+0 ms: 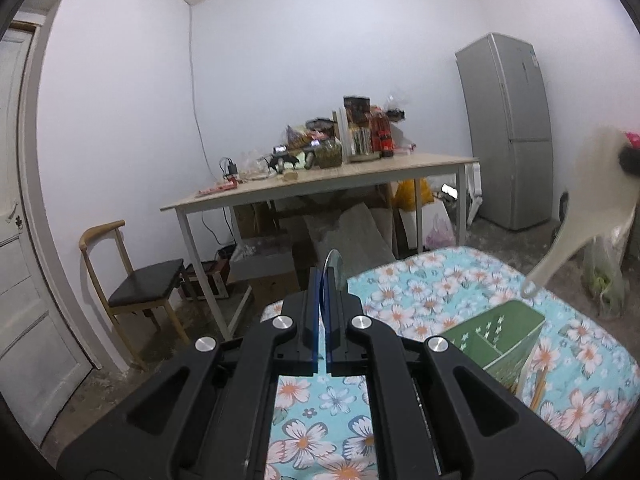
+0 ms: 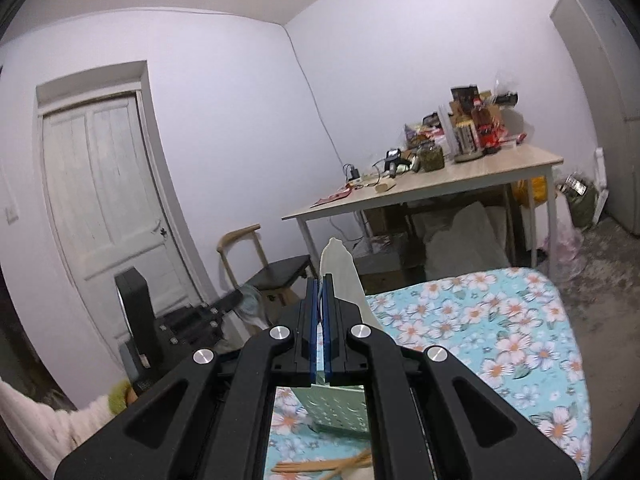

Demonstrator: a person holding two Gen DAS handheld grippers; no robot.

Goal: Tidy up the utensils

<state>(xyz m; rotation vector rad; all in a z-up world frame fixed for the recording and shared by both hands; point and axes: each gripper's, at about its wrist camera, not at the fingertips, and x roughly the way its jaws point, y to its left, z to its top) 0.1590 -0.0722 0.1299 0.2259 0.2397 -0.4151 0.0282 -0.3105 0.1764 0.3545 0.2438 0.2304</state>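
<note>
Turquoise floral cloth [image 1: 460, 292] covers the bench; green holder [image 1: 496, 340] bears white marks; cream spoon [image 2: 340, 276]; grey fridge [image 1: 508, 132].

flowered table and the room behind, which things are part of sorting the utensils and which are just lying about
Part of the job:
- metal spoon in the left claw
- cream plastic spoon in the right claw
- green utensil holder
- wooden fork on the flowered cloth

Just lying about:
- cluttered wooden table
- fridge
- chair
- door
</note>
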